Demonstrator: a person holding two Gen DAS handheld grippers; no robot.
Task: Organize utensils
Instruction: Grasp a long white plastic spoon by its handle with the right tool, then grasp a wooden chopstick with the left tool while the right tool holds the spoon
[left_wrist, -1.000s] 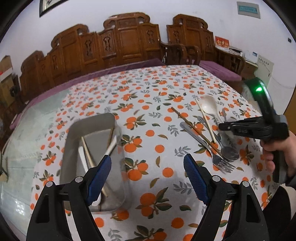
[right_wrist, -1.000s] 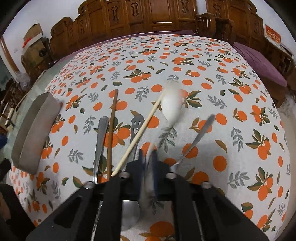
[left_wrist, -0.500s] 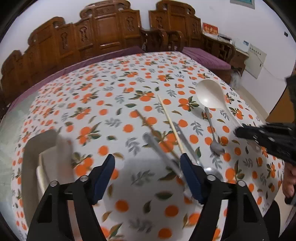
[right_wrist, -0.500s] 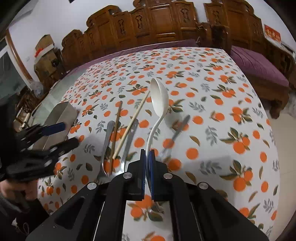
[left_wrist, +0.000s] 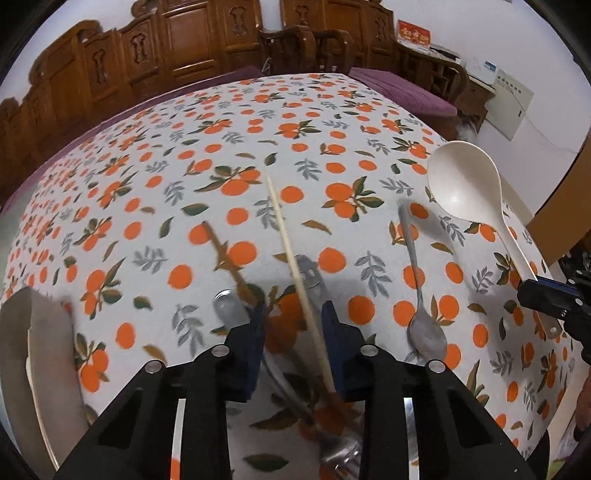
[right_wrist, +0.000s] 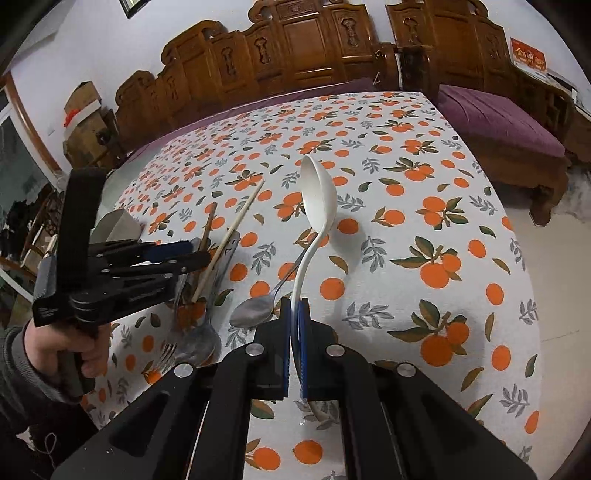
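the right wrist view alone shows the hand (right_wrist: 74, 347) carrying the left gripper (left_wrist: 291, 325). its jaws have just been closing, half-wide around the pale chopstick (left_wrist: 295, 266), pads not visibly pressing. the right gripper (right_wrist: 294, 314) is clamped on the white spoon (right_wrist: 317, 199), lifted ahead. left of the left gripper, the metal tray (left_wrist: 22, 332) holds a pale utensil.

White cloth (left_wrist: 258, 155) over the surface, scattered with orange fruit, green and grey leaves. White plastic spoon (right_wrist: 317, 192), glossy. Pale wooden chopstick (left_wrist: 284, 236); darker brown chopstick (left_wrist: 225, 254) beside. Silvery metal spoon (left_wrist: 424, 328). Dull grey tray (left_wrist: 22, 332). Black gripper frames, blue pads on the fingers (right_wrist: 303, 332). Reddish-brown carved chairs (right_wrist: 295, 48), purple cushion (right_wrist: 495, 122), white wall behind.
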